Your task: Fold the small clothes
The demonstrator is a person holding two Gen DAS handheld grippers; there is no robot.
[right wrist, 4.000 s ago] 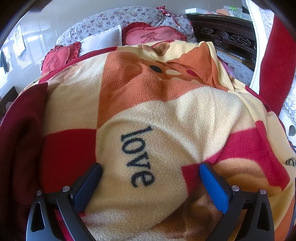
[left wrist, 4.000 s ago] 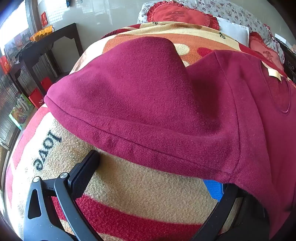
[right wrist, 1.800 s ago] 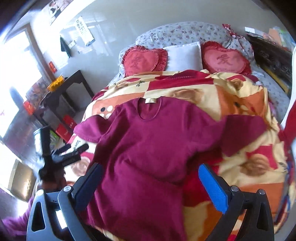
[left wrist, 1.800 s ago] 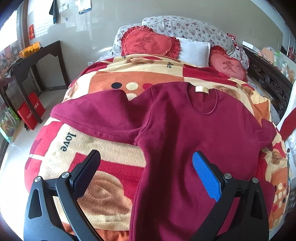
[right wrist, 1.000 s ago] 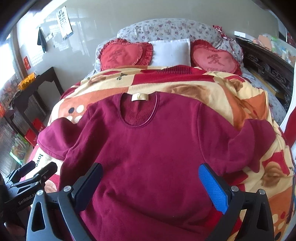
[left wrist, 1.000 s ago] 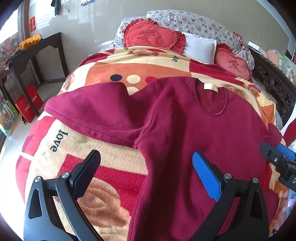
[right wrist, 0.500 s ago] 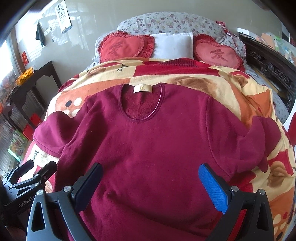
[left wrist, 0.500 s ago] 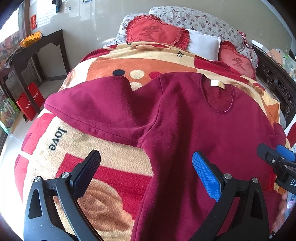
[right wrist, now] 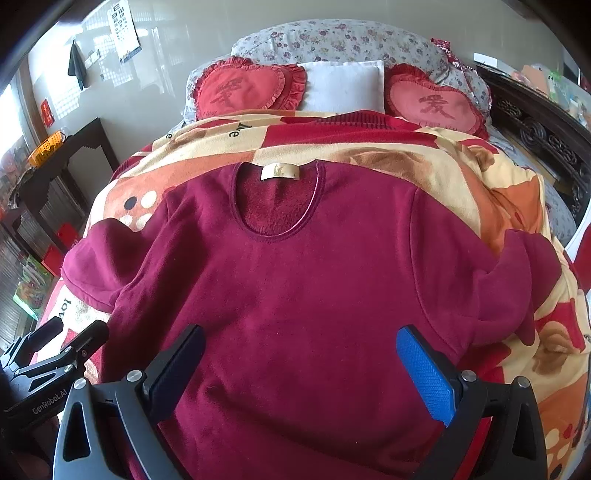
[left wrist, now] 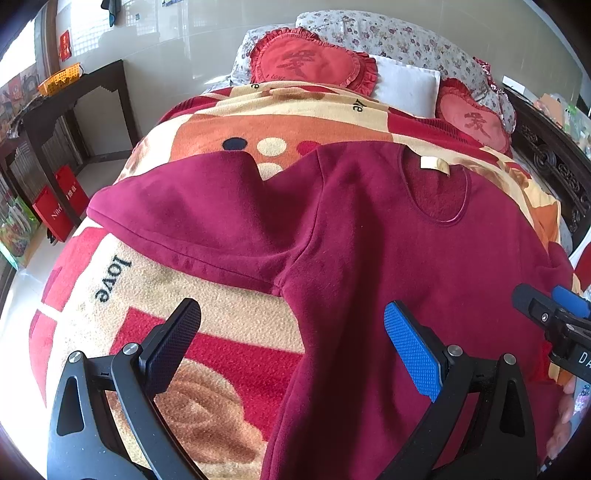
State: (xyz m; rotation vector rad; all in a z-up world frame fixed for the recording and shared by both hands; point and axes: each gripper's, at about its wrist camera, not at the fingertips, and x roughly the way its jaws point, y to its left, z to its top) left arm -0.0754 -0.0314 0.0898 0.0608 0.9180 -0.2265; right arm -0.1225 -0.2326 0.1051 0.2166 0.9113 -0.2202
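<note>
Across the middle of the frame the sweater (right wrist: 295, 295) lies flat on the bed's blanket (right wrist: 480, 166), unfolded. Both the left gripper (left wrist: 291, 332) and right gripper (right wrist: 301, 354) hover, fingers apart; next, I'd guess, grab a sleeve (left wrist: 192, 214).

sweater (right wrist: 295, 314) hem: cut off below | blanket (left wrist: 207, 295) middle: hidden under sweater

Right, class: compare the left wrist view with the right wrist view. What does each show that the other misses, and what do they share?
Only the left wrist view shows the full word "love" on the blanket. Only the right shows the eye chart on the wall and the sweater's far sleeve whole. Both show the maroon sweater lying flat, its collar label, the heart cushions and both open claws, left and right.
</note>
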